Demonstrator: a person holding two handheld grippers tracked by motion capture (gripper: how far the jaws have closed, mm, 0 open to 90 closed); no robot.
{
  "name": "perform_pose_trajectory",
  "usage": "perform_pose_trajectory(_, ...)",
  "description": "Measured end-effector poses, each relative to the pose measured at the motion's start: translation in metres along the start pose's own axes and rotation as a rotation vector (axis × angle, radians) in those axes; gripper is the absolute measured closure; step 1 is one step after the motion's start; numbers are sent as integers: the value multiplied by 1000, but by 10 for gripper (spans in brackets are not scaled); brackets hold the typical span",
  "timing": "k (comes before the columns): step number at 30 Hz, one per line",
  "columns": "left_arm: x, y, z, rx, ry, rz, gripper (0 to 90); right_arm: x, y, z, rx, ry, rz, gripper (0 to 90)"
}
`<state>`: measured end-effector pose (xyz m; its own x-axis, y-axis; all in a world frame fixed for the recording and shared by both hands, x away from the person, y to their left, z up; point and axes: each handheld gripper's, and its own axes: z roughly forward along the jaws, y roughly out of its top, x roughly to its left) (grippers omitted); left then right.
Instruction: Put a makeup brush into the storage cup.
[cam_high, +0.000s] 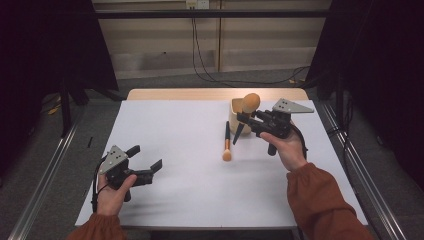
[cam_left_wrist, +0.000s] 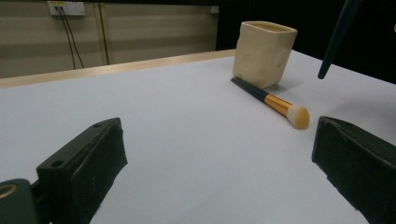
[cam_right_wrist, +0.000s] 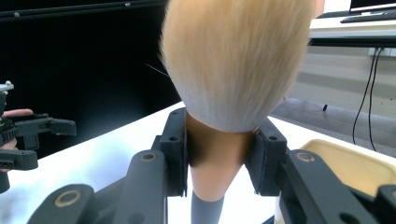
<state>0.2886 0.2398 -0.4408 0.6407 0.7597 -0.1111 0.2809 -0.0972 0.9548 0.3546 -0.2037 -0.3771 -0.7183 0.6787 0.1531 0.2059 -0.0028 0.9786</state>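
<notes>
Right gripper (cam_high: 243, 117) is clamped on the big fluffy makeup brush (cam_right_wrist: 224, 84) by its gold ferrule, bristles up, just above the cream cup (cam_high: 236, 120). Smaller brush (cam_high: 227, 142) lies on the table beside the cup, and the left gripper (cam_high: 147, 162) hangs wide open, well apart.

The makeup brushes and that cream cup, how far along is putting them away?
Nothing looks done yet: the cream cup appears to hold no brush. In hand: the right gripper is shut on the big brush, held up beside the cup. Left: the small brush lies on the table, and the left gripper waits open.
</notes>
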Motion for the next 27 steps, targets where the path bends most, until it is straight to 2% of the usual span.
perform_pose_trajectory(5, -1, -1, -4, -10, 10, 14, 30, -3, 8, 2, -12, 2, -5, 639)
perform_pose_trajectory(11, -5, -4, -5, -6, 10, 19, 29, -8, 14, 1, -20, -6, 15, 639)
perform_pose_trajectory(13, -6, -4, -6, -8, 3, 8, 29, -10, 18, 0, -21, -14, 13, 639)
perform_pose_trajectory(17, -9, -5, -7, 0, -8, 22, 32, -15, 26, -1, -46, -17, 20, 639)
perform_pose_trajectory(18, -9, -5, -8, -3, -4, 9, 33, -16, 30, 0, -51, -28, 17, 639)
perform_pose_trajectory(27, -13, -7, -11, 11, -10, 20, 36, -28, 55, 5, -63, -79, 2, 640)
